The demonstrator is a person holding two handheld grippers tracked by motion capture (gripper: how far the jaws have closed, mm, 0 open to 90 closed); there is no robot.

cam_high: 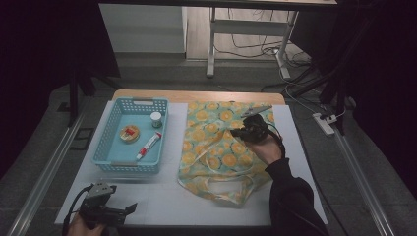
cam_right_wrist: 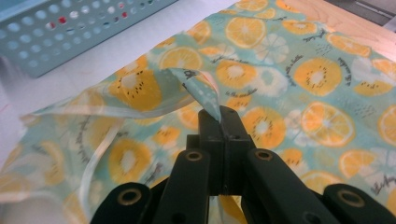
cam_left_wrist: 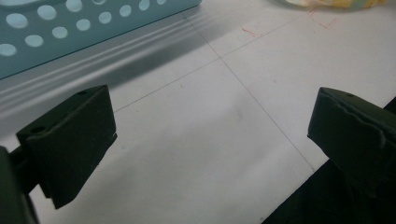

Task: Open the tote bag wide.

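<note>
1. Two grippers: right gripper (cam_right_wrist: 219,122) over the fruit-print cloth bag (cam_high: 221,142), fingers clenched on a raised fold.
2. Spread flat on the white counter (cam_high: 167,196), beside the blue basket (cam_high: 109,147).
3. Left gripper (cam_high: 129,210) near the counter's front edge, fingers released, holding nothing.

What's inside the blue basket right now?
The blue basket holds a white-capped jar, a round tin and a red-capped tube; anything under them stays hidden.

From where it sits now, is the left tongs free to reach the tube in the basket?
Probably yes. The left tongs are open and hold nothing, near the table's front edge just below the basket. The tube lies uncovered in the open-topped basket; only its front wall stands between, so the approach would be from above.
</note>
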